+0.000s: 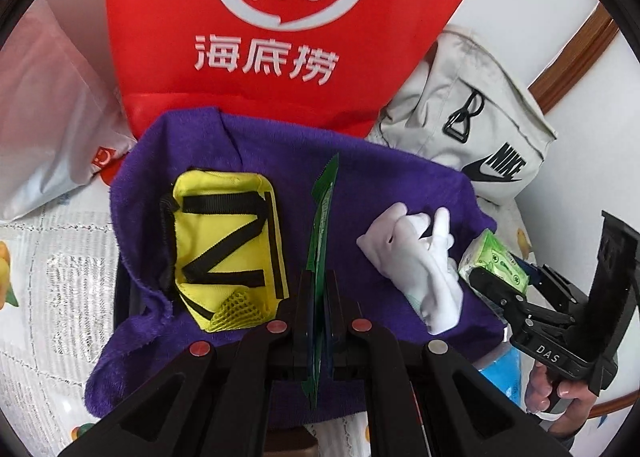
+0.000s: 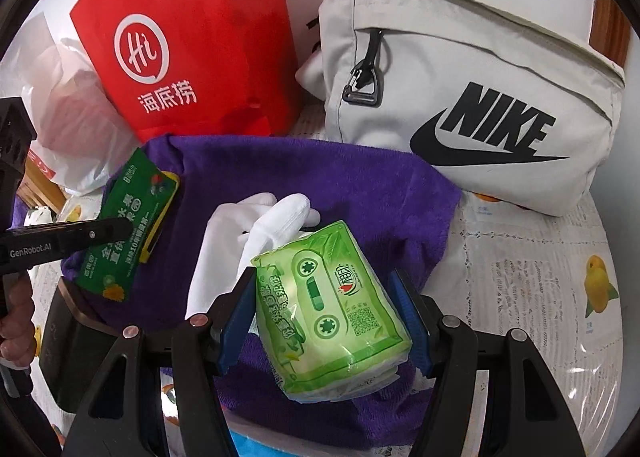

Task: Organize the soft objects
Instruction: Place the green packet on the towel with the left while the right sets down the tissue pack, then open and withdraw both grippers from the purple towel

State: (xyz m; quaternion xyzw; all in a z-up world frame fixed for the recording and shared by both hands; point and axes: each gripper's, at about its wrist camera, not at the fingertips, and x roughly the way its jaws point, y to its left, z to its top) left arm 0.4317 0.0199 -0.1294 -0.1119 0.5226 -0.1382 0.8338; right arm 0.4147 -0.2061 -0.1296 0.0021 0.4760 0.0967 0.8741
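Observation:
A purple towel (image 1: 360, 177) lies spread on the table. On it lie a yellow pouch with black straps (image 1: 224, 245) and a white glove (image 1: 416, 257). My left gripper (image 1: 318, 289) is shut on a flat green packet (image 1: 322, 217), held edge-on above the towel; the packet also shows in the right wrist view (image 2: 132, 213). My right gripper (image 2: 324, 297) is shut on a green tissue pack (image 2: 328, 305), held above the towel's right side, next to the glove (image 2: 256, 225). The tissue pack also shows in the left wrist view (image 1: 496, 261).
A red paper bag (image 1: 280, 37) stands behind the towel. A beige Nike bag (image 2: 472, 97) lies at the back right. A white plastic bag (image 1: 48, 117) sits at the left. The tablecloth (image 2: 540, 277) is white lace with fruit prints.

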